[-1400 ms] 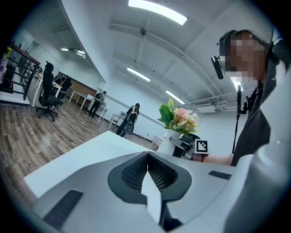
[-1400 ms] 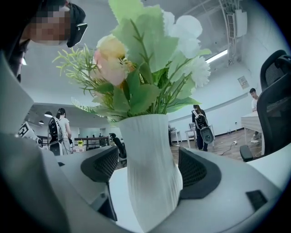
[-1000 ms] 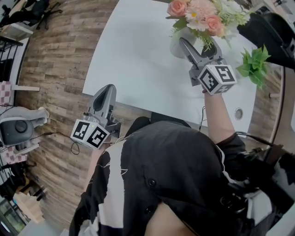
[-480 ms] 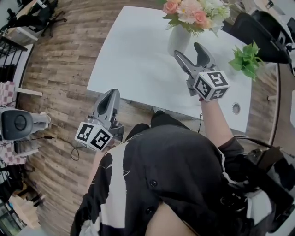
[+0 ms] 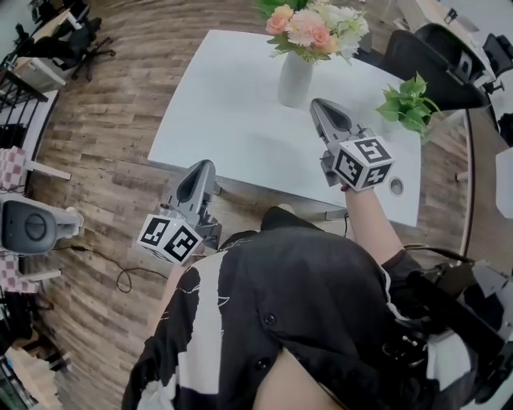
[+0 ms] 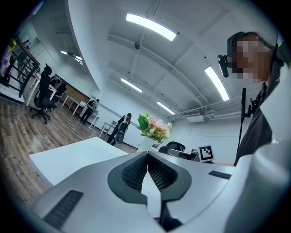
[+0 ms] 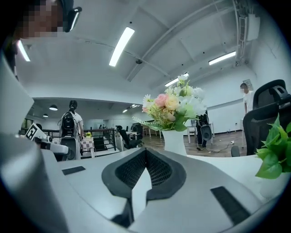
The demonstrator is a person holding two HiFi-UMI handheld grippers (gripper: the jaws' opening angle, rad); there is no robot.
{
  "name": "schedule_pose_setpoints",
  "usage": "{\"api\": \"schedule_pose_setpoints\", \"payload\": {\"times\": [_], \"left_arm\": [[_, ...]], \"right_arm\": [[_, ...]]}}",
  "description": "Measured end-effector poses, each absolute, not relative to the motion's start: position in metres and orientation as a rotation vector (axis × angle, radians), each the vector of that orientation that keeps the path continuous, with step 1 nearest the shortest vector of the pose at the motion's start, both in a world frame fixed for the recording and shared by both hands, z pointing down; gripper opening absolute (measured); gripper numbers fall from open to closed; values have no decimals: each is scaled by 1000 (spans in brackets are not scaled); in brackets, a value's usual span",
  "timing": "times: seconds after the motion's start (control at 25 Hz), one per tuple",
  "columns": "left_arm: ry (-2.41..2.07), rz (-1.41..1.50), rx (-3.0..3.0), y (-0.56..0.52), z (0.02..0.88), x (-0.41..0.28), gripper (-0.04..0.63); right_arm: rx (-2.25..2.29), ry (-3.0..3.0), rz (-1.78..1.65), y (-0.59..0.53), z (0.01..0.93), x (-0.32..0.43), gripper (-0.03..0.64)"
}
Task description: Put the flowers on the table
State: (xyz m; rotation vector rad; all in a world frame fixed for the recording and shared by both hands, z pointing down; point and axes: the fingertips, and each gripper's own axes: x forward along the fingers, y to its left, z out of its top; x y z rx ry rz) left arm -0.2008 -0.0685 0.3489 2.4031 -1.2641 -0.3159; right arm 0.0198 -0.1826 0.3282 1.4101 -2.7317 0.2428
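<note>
A bouquet of pink and white flowers (image 5: 309,24) stands upright in a white vase (image 5: 294,78) at the far side of the white table (image 5: 232,96). My right gripper (image 5: 321,104) hovers over the table just right of the vase and apart from it, its jaws shut with nothing between them. In the right gripper view the flowers (image 7: 173,107) rise straight beyond the closed tips (image 7: 145,152). My left gripper (image 5: 204,166) hangs shut and empty at the table's near edge. Its own view shows the flowers (image 6: 154,129) far off past the shut tips (image 6: 147,154).
A small green plant (image 5: 409,104) sits on the table's right part, near a round cable hole (image 5: 397,186). A black office chair (image 5: 437,56) stands behind the table. Wooden floor surrounds the table, with desks, chairs and people in the distance.
My right gripper's jaws have gone from wide open beside the vase to shut, and the gripper has drawn back from the vase. The left gripper stays shut and low.
</note>
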Motion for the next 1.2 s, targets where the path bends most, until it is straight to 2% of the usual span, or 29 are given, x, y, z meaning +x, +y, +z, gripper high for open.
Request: {"api": "schedule_pose_setpoints", "payload": {"times": [0.28, 0.48, 1.2], "left_arm": [[-1315, -331, 2382, -55, 340, -182, 14], [-1347, -356, 2375, -50, 330, -153, 14], [-1305, -366, 2354, 32, 341, 17, 14]], "right_arm": [[1455, -2662, 423, -169, 346, 55, 15], [1382, -2655, 381, -148, 344, 81, 15], [1159, -2675, 395, -32, 364, 211, 15]]}}
